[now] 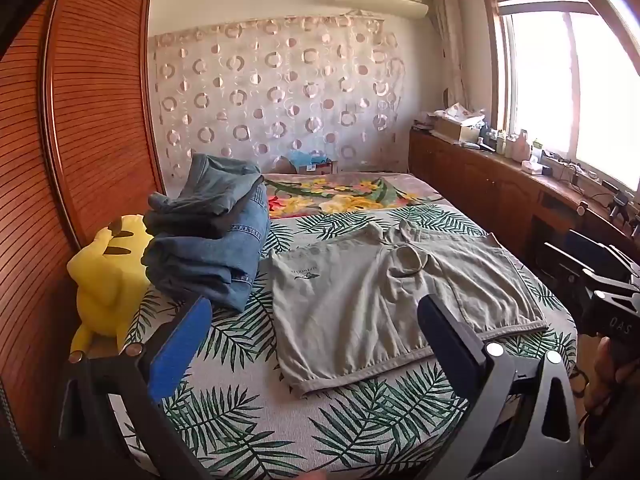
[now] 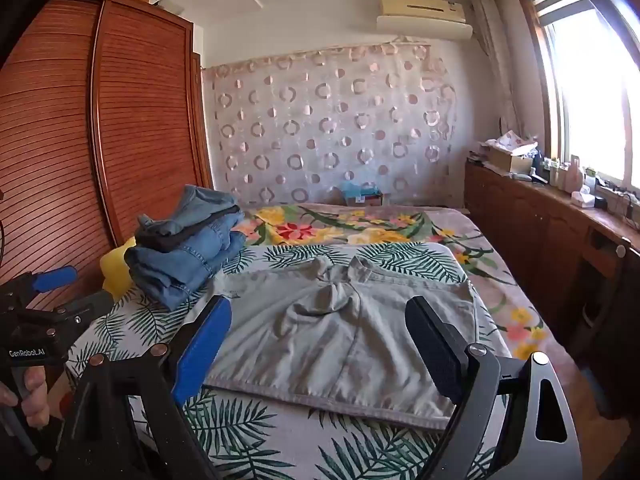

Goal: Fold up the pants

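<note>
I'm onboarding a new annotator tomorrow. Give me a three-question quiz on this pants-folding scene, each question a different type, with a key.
1. True or false: the grey shorts lie spread flat on the leaf-print bedcover.
2. Multiple choice: the stack of folded jeans sits (A) on the wooden cabinet, (B) beside the yellow plush toy, (C) on the floor.
3. Fill in: the left gripper and right gripper are both ____, holding nothing.

Key: 1 true; 2 B; 3 open.

Both wrist views face the bed (image 1: 248, 412) closely — seemingly side by side.
</note>
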`<state>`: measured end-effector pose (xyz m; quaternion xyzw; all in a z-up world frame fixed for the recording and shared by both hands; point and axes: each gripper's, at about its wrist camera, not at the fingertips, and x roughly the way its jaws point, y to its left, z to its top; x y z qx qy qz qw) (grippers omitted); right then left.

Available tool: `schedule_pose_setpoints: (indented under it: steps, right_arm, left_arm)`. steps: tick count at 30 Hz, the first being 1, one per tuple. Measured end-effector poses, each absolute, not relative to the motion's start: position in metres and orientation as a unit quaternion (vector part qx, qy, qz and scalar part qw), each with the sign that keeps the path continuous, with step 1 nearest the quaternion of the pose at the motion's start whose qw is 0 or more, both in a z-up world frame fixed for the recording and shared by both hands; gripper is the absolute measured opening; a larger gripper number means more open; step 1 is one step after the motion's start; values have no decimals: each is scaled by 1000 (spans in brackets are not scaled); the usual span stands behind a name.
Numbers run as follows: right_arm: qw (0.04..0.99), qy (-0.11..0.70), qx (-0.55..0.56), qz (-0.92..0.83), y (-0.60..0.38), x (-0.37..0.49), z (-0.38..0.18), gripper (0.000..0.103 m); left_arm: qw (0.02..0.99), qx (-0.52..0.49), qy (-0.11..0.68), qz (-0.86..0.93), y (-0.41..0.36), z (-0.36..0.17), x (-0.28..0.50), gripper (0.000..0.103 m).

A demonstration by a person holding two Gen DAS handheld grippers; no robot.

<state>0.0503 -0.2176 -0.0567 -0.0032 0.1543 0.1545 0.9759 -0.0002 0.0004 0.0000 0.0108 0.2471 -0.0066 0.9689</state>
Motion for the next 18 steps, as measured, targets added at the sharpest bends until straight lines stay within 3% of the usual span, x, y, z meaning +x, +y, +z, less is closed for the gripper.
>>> schedule_pose_setpoints:
  steps: [18]
  right_arm:
    - [975, 159, 5, 155, -218, 50, -54, 90]
  left_arm:
    - [970, 12, 244, -7, 0, 0, 3, 103]
